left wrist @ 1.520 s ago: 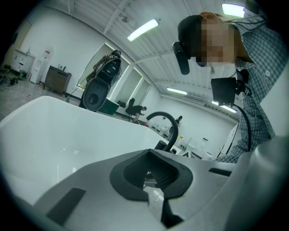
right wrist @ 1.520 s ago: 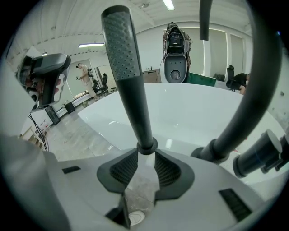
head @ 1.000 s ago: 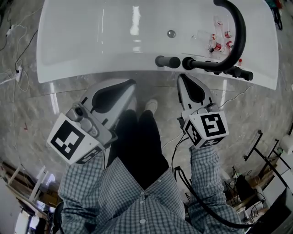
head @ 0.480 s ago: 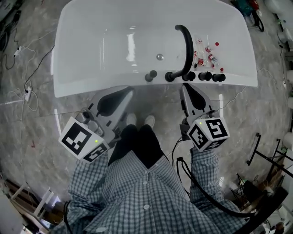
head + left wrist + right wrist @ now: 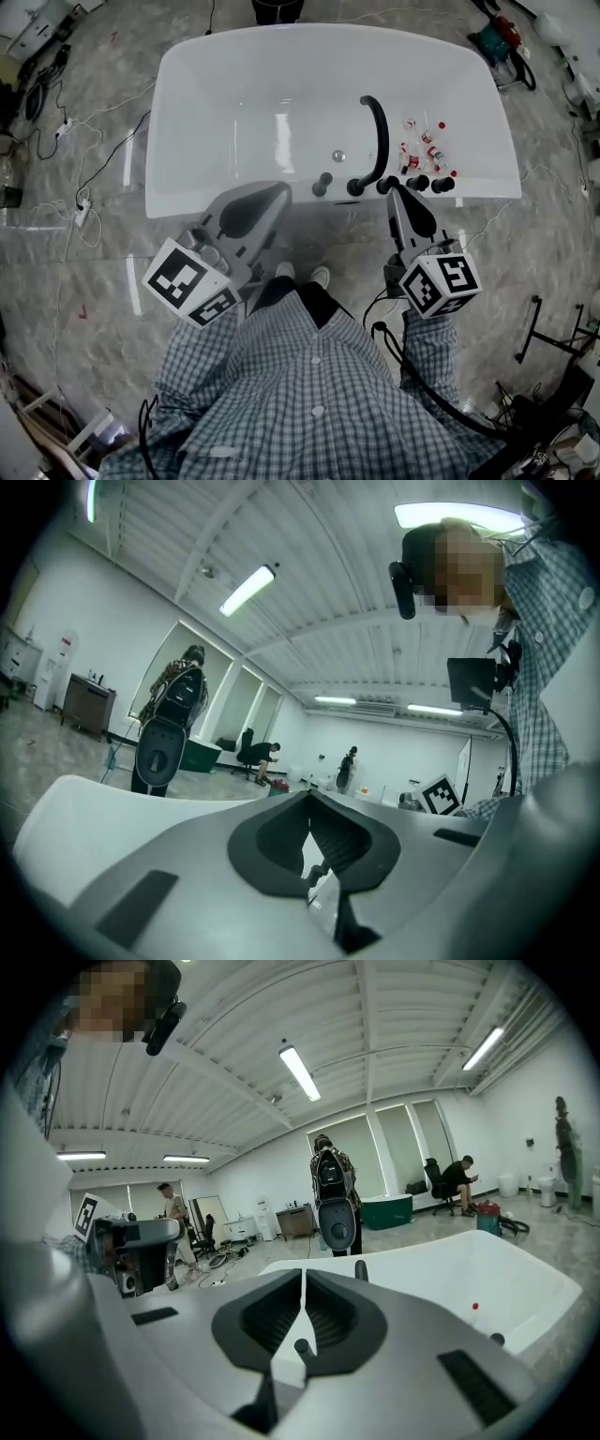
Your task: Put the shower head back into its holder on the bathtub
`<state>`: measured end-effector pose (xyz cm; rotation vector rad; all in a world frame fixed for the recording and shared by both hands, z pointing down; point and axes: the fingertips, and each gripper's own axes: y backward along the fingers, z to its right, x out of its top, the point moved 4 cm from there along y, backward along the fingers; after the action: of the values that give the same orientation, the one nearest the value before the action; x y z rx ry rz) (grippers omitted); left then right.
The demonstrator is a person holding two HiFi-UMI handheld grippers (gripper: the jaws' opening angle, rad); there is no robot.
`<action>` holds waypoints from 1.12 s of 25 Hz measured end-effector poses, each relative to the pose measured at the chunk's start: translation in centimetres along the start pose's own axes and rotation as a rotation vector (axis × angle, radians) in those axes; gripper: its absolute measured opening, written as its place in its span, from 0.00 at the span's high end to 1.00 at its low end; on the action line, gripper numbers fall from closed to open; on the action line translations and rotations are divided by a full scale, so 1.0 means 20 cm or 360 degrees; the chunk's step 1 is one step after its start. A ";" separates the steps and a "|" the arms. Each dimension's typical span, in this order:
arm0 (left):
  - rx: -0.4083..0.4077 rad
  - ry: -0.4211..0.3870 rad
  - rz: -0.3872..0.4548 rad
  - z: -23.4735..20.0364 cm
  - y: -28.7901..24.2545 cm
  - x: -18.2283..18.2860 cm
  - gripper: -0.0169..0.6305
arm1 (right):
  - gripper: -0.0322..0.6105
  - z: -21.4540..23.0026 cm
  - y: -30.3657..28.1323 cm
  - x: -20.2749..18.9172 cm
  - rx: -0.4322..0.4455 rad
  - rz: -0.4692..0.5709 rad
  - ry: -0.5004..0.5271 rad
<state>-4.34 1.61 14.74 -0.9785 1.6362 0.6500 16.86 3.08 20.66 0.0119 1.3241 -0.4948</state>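
- Your left gripper (image 5: pixel 275 191) and right gripper (image 5: pixel 396 193) hung empty, jaws together, near the bathtub (image 5: pixel 216 112).
- The shower head (image 5: pixel 378 141) looked seated on the bathtub's near rim; task seemingly done.

From the near side, the left half of the bathtub (image 5: pixel 206 103) is open white basin with nothing in the way of a reach. The right half is tighter. A black arched pipe (image 5: pixel 379 131) rises over the basin, and a row of black knobs (image 5: pixel 417 183) crowds the near rim at its foot. The right hand-held gripper (image 5: pixel 395 190), jaws together, has its tip right at that row. Small red-capped bottles (image 5: pixel 424 150) litter the tub bottom just right of the pipe. Cables (image 5: pixel 82 204) trail across the floor (image 5: pixel 84 281) to the left.
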 end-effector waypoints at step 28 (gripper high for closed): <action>-0.0030 -0.0093 0.0147 0.01 0.01 0.22 0.96 | 0.92 -0.12 0.00 0.35 0.0163 0.0255 0.0170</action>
<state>-4.85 0.63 10.45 -0.8935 1.6337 0.7512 15.80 1.39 13.49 0.2303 1.3882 -0.4297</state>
